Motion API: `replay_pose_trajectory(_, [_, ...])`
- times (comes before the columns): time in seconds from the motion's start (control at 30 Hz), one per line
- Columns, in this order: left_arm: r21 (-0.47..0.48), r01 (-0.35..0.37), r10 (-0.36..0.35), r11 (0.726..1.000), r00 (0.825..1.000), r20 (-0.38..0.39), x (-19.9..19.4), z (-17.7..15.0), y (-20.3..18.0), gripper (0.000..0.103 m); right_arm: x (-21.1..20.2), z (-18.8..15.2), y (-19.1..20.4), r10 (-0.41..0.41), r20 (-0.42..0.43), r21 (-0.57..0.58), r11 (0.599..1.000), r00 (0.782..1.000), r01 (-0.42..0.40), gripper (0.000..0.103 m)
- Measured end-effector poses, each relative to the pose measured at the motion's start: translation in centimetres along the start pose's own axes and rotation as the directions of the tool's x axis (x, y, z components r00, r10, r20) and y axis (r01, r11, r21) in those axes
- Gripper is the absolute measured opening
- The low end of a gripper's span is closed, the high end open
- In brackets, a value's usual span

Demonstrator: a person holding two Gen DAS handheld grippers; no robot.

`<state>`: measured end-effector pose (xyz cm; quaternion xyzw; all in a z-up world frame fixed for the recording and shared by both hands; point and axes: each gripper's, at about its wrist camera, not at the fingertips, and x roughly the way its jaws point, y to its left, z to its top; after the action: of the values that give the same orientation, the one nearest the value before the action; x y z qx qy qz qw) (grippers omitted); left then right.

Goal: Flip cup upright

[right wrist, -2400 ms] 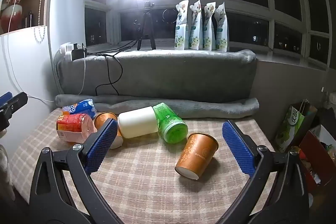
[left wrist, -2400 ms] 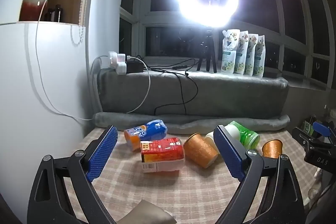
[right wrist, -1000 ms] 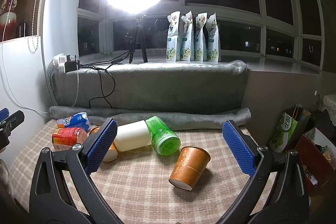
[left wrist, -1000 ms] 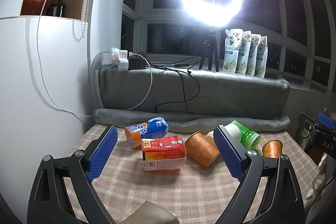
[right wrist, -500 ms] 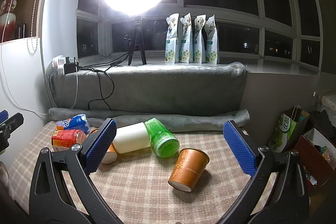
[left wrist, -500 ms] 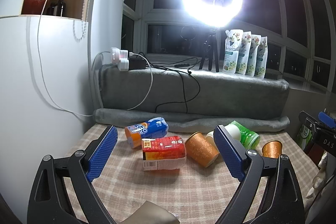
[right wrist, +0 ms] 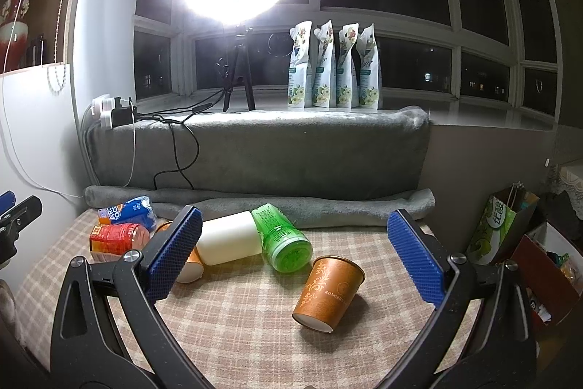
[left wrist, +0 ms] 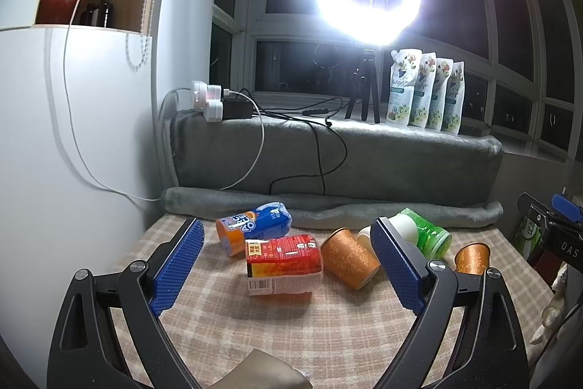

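Right gripper (right wrist: 295, 257) pulled back slightly, brown cup (right wrist: 329, 290) sat lower center of frame. Both grippers' jaws spread, empty. Cup lay tipped on tabletop (right wrist: 237, 334); flip not started.

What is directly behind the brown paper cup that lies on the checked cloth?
Behind the brown paper cup lies a green plastic cup on its side, apparently just apart. The cloth beneath both is hidden.

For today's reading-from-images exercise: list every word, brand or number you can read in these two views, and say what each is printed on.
"RONGZHI", end cut off: brown paper cup lying tilted on the checked cloth.
"ARO OCE", partial: blue and orange packet.
"DAS": black body of the right gripper.
Green paper bag: large characters, unclear.
Red packet, green cup, four pouches: print too small to read.
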<state>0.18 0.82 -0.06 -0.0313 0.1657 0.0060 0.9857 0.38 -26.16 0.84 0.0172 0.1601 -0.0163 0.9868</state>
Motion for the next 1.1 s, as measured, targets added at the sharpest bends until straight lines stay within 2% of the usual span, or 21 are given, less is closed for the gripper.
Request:
replay_pose_trajectory(0.73, [0.009,0.001,0.0,1.0,1.0,-0.023,1.2,-0.4,-0.4,0.093,1.9,-0.5,-0.4,0.014,-0.041,-0.01,1.0,0.999,-0.015,0.103])
replay_pose_trajectory(0.93, [0.016,-0.004,0.005,1.0,0.999,-0.044,1.9,-0.6,-0.5,0.093,4.9,-0.5,-1.0,0.055,-0.12,-0.033,0.998,0.991,-0.059,0.103])
replay_pose_trajectory(1.1, [0.02,-0.002,0.003,1.0,0.997,-0.081,2.6,-1.1,-0.3,0.093,8.7,-0.5,-1.9,0.132,-0.238,-0.035,0.989,0.962,-0.145,0.103])
